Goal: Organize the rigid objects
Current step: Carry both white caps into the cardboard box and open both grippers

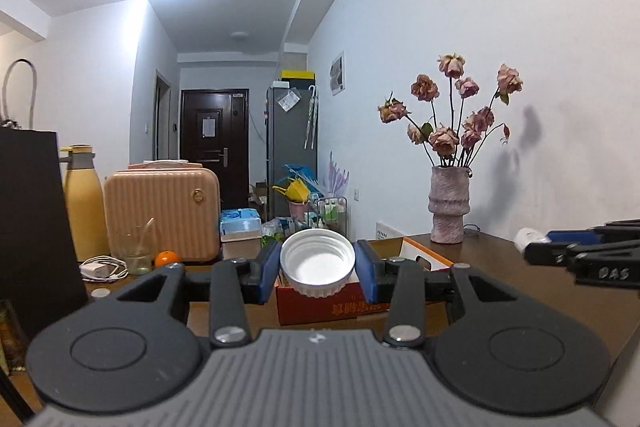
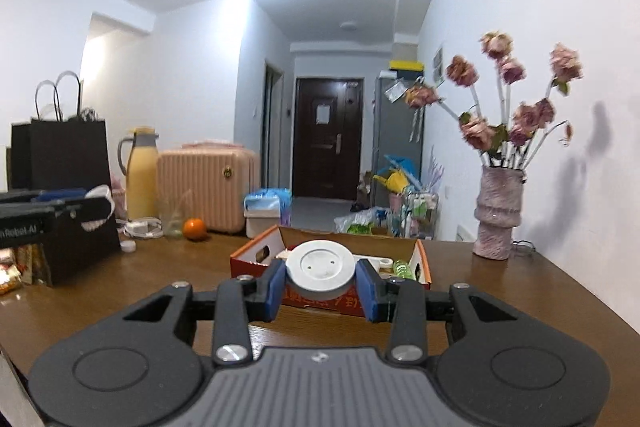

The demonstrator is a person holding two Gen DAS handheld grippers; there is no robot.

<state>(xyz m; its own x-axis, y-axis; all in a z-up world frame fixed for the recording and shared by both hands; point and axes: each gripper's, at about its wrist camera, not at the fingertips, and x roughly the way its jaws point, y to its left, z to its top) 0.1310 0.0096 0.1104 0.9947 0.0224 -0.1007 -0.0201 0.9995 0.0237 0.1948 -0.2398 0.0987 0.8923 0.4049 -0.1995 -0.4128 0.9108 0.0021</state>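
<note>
Though beside box [image 2: 256, 251], vase [image 2: 496, 215] apart

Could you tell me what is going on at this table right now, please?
A person is tidying up with a handheld gripper in each hand. The left gripper is shut on a white screw lid, open side facing the camera. The right gripper is shut on a white round disc. Both are held above the wooden table, near an open red cardboard box holding other small items.

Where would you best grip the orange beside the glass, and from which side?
Grip the orange across its widest middle, coming level from the open table in front. It is round, so any opposite sides suit, but the glass stands close on its left and the suitcase behind.
</note>
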